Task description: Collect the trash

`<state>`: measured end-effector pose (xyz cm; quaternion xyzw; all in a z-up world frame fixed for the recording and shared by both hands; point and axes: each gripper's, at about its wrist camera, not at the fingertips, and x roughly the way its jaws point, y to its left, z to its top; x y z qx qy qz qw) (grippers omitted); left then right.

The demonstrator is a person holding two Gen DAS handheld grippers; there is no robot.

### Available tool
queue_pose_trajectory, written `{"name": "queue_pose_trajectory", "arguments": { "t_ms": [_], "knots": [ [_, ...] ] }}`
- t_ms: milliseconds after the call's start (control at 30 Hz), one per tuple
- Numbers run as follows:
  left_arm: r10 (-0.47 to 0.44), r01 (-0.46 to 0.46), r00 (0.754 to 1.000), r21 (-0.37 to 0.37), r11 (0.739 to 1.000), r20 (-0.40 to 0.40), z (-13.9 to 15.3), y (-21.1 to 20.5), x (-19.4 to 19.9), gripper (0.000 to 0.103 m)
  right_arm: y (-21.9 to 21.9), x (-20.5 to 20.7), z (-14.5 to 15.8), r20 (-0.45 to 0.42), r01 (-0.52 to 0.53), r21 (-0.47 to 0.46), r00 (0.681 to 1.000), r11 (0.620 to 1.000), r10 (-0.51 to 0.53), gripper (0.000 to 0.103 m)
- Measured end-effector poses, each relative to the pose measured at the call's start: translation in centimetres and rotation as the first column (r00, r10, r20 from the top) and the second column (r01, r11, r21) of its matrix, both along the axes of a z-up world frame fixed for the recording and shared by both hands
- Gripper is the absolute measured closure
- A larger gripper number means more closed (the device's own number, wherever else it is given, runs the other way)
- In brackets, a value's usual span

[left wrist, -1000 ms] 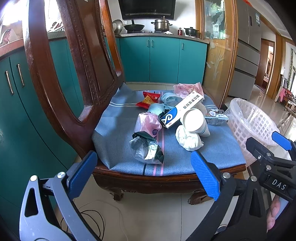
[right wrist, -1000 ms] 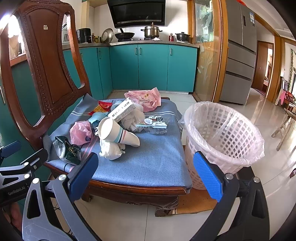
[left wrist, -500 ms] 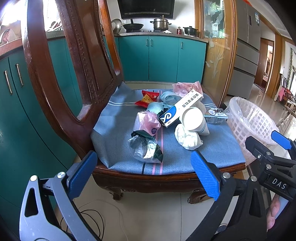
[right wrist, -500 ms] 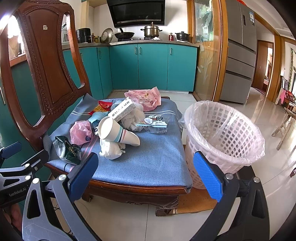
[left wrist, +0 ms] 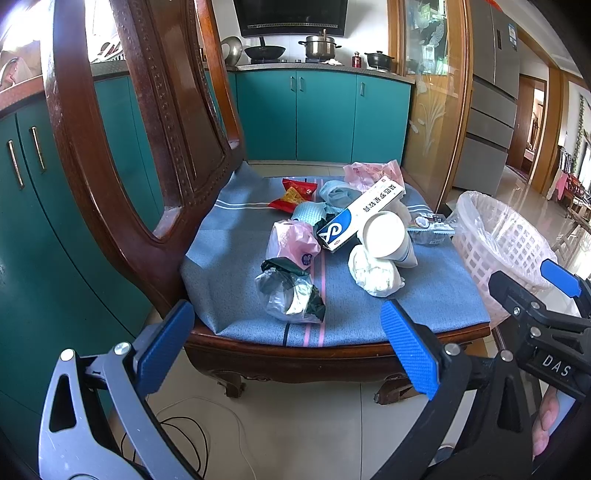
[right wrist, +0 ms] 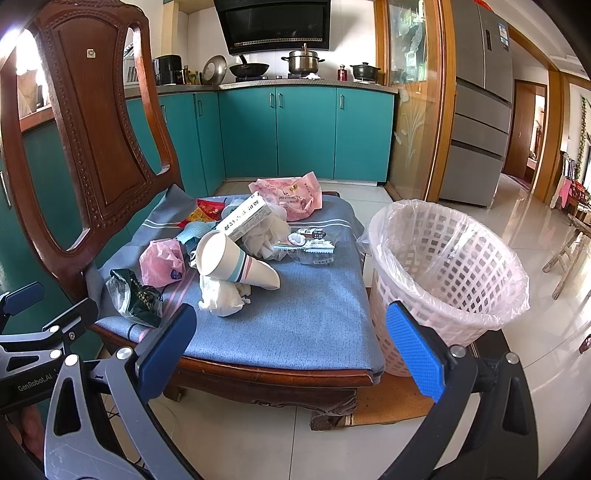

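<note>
I'm looking into a home kitchen: teal cabinets [right wrist: 303, 133] run under a counter, a steel pot [right wrist: 303, 61] and wok [right wrist: 249, 68] sit on the stove below a range hood [right wrist: 275, 26], and a grey refrigerator [right wrist: 478, 103] stands on the right.

The chair [left wrist: 122, 206] back is cut off by the top edge in the left wrist view. The box [left wrist: 360, 218] print is too small to read in either view. The cup [right wrist: 236, 264] hides part of the tissue [right wrist: 221, 295] beneath it and the near end of the box [right wrist: 245, 218]. The blue cloth [left wrist: 310, 214] lies partly under the box; its shape cannot be told. The wrapper [right wrist: 314, 247] label is too small to read. The basket [right wrist: 443, 266] base is hidden behind the right gripper's pad [right wrist: 417, 356]. In the left wrist view the basket [left wrist: 495, 240] is partly hidden by the right gripper [left wrist: 535, 314]. Only fingertips [left wrist: 546, 424] of the hand show.
</note>
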<state>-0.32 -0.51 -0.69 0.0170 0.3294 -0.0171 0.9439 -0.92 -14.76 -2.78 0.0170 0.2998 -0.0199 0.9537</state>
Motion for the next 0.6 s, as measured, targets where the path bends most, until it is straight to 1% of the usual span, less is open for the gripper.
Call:
{"name": "queue_pose_trajectory", "arguments": {
  "t_ms": [600],
  "knots": [
    [-0.009,0.009,1.000,0.001,1.000,-0.007,-0.07,0.02,-0.10,0.002,0.00,-0.01,-0.07,0.000,0.000,0.001,1.000,1.000,0.000,0.003]
  ]
}}
